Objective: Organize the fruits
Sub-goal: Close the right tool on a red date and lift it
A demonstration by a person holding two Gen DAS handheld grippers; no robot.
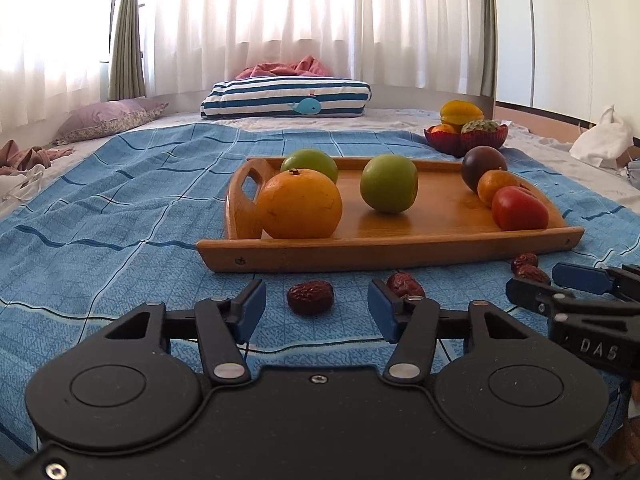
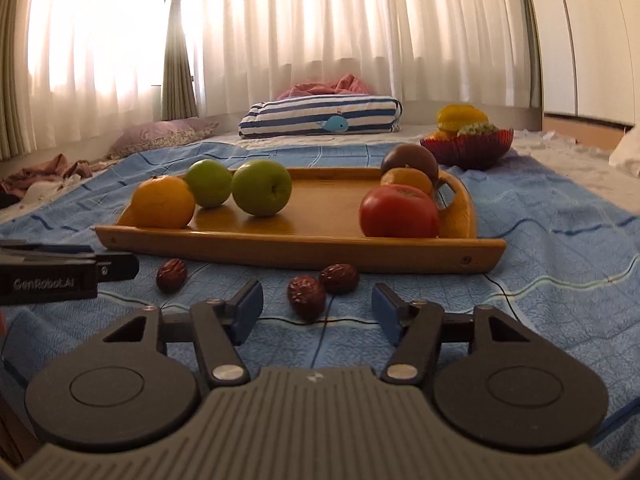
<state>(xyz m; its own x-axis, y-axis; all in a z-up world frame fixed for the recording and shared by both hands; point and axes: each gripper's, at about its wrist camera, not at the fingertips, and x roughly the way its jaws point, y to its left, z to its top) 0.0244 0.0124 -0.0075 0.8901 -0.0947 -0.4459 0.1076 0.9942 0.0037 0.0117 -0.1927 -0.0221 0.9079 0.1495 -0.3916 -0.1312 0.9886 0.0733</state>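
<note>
A wooden tray (image 1: 400,256) on the blue blanket holds a big orange (image 1: 300,204), two green apples (image 1: 389,183), a dark purple fruit (image 1: 482,166), a small orange (image 1: 498,188) and a red fruit (image 1: 520,208). Several dried red dates lie on the blanket in front of it. My left gripper (image 1: 316,296) is open, with one date (image 1: 310,298) lying between its fingers, untouched by the pads. In the right wrist view my right gripper (image 2: 316,296) is open around another date (image 2: 306,295), which touches a second date (image 2: 339,278).
A red bowl (image 1: 466,138) of fruit stands behind the tray at the right. A striped pillow (image 1: 286,98) and a purple pillow (image 1: 108,118) lie further back under the curtains. White cloth (image 1: 604,140) lies at the far right.
</note>
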